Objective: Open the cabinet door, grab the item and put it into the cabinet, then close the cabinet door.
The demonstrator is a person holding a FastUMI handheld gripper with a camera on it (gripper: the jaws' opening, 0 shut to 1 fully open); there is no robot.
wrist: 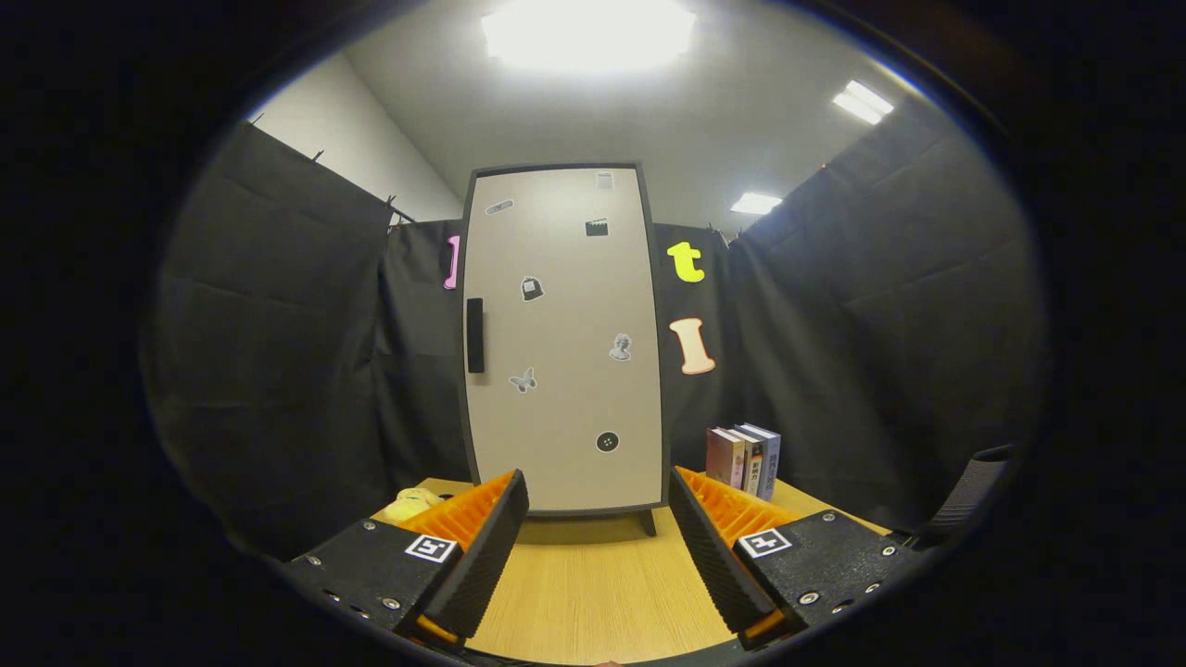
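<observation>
A tall grey cabinet (pixel 563 338) stands on the wooden table (pixel 593 593), straight ahead beyond my fingers. Its door is shut, with a dark vertical handle (pixel 475 335) near its left edge and several small stickers on the front. A yellow soft item (pixel 410 505) lies on the table to the left of the cabinet's foot, partly hidden behind my left finger. My gripper (pixel 599 505) is open, held back from the cabinet, with nothing between its fingers.
A few upright books (pixel 744 460) stand on the table to the right of the cabinet, beyond my right finger. Black cloth walls close in on both sides and behind. Bare tabletop lies between the fingers and the cabinet.
</observation>
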